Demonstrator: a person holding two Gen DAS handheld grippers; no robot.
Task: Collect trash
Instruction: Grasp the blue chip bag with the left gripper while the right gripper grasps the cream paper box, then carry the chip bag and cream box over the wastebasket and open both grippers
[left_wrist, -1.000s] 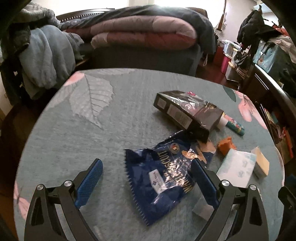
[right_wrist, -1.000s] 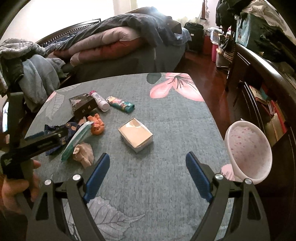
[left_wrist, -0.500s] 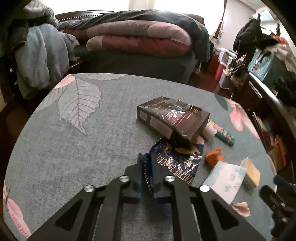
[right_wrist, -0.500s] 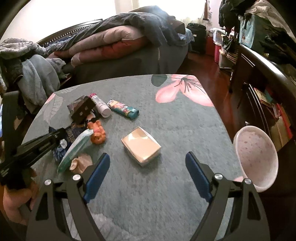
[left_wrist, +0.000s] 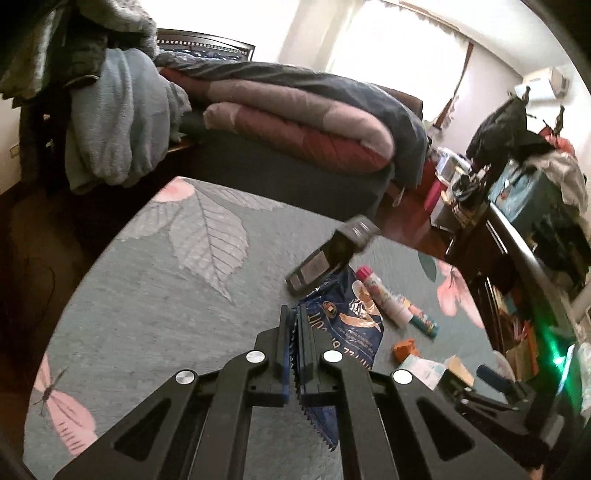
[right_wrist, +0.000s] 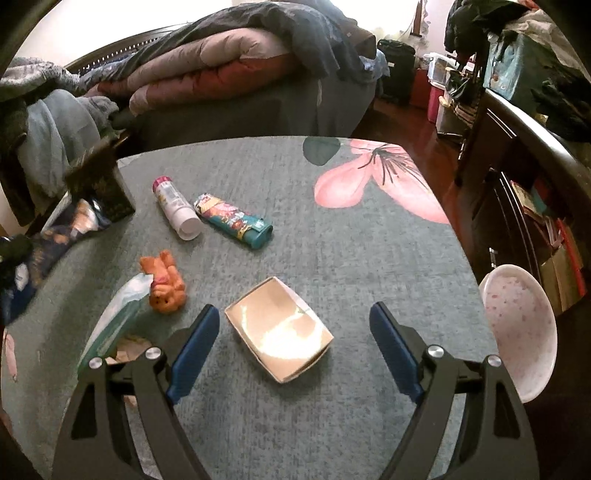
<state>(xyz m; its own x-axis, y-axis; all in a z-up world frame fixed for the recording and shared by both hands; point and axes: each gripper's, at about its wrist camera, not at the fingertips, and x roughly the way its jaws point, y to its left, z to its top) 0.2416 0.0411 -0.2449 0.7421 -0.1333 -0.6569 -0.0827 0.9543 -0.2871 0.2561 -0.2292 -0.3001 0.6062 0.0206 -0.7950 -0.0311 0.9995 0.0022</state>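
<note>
Bedroom clutter behind, grey floral-print table (right_wrist: 332, 424) up front, strewn with litter. Left gripper (left_wrist: 294, 332) clamped shut on serrated edge of blue snack wrapper (left_wrist: 347, 325); wrapper partly raised off cloth, far end under dark box (left_wrist: 328, 254), which is tipped up and blurred, probably sliding off. Right gripper (right_wrist: 291, 347) spread wide, holding nothing, poised over small open paper box (right_wrist: 280, 332).

Step in hand: lifting first piece of trash. Next move likely needs wrapper pulled free of dark box, then carried toward pink speckled bin (right_wrist: 517, 332) beyond right table edge, with grip kept firm on thin slippery film.

Left wrist view only: jaw contact on wrapper, white tube (left_wrist: 380, 299) beside it. Right wrist view only: bin, orange toy figure (right_wrist: 166, 284), tissue pack (right_wrist: 114, 321), teal printed tube (right_wrist: 236, 221) in full. Bin not visible from left side; crumpled paper near tissue pack mostly hidden.
</note>
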